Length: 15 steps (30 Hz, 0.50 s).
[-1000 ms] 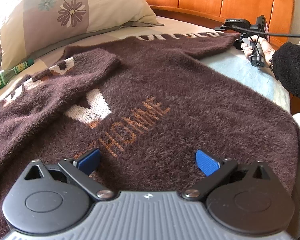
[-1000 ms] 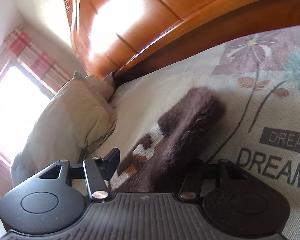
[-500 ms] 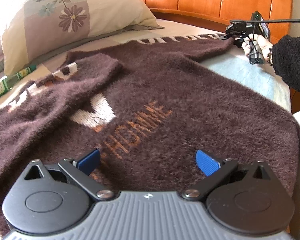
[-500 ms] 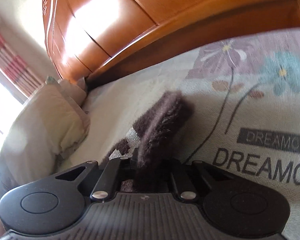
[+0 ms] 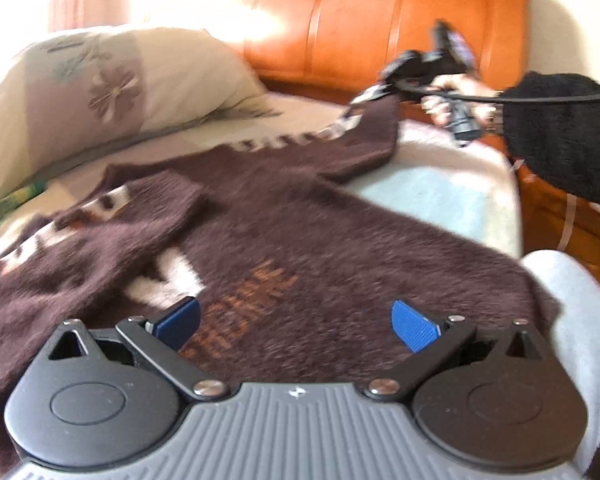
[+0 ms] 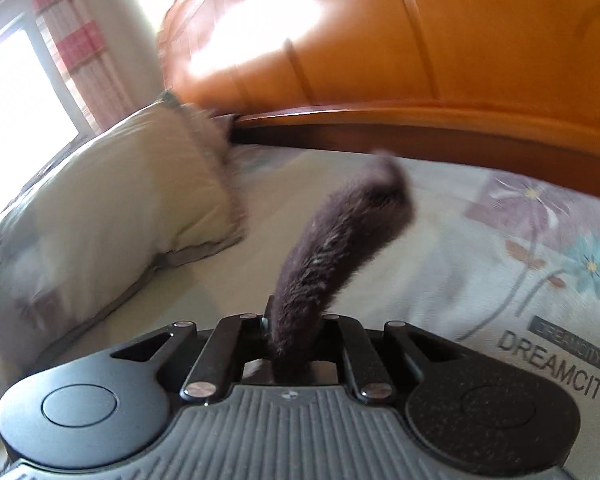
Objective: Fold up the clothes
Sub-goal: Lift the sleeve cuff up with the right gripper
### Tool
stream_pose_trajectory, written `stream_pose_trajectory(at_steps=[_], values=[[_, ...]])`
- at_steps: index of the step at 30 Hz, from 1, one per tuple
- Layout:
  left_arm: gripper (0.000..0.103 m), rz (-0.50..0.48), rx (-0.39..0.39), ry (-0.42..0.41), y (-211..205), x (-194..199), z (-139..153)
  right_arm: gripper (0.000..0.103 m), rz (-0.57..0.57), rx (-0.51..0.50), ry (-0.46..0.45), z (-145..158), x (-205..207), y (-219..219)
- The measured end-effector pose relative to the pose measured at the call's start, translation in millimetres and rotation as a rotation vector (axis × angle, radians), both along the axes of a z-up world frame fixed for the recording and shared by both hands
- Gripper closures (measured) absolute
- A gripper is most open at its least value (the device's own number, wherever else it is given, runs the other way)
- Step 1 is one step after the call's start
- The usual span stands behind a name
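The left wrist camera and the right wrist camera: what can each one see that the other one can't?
Only the left wrist view shows the whole brown sweater spread out with its orange lettering, and the open left hand-held gripper over it.

Only the right wrist view shows the window, the curtain and the DREAMCITY print.

Both show the right hand-held gripper shut on the sweater's sleeve, the pillow and the wooden headboard.

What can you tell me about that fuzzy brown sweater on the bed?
The sweater is dark brown and fluffy, with orange lettering and white patches. It lies spread flat on the bed, one sleeve folded across its front. The far sleeve is lifted off the bedspread, pinched in the shut right hand-held gripper.
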State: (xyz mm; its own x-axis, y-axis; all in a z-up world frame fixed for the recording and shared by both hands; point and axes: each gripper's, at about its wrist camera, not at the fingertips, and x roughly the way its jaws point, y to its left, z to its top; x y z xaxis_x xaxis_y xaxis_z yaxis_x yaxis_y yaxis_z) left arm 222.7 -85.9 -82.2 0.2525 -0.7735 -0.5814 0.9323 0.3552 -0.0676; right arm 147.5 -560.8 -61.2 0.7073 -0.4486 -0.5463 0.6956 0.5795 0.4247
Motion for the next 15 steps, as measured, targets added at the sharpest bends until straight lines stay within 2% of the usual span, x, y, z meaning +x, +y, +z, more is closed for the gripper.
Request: stream_pose_trajectory(at_steps=[6,15], values=[[0.001,-0.016,0.006,-0.002,5.1,-2.1,-0.3,0.092,0.116,-0.047,0.027,30.8,25.4,44.1],[0.001,0.067,-0.024,0.005,45.4,9.7,3.9,0.092,0.263,-0.134,0.073,73.4,59.5,106.9]])
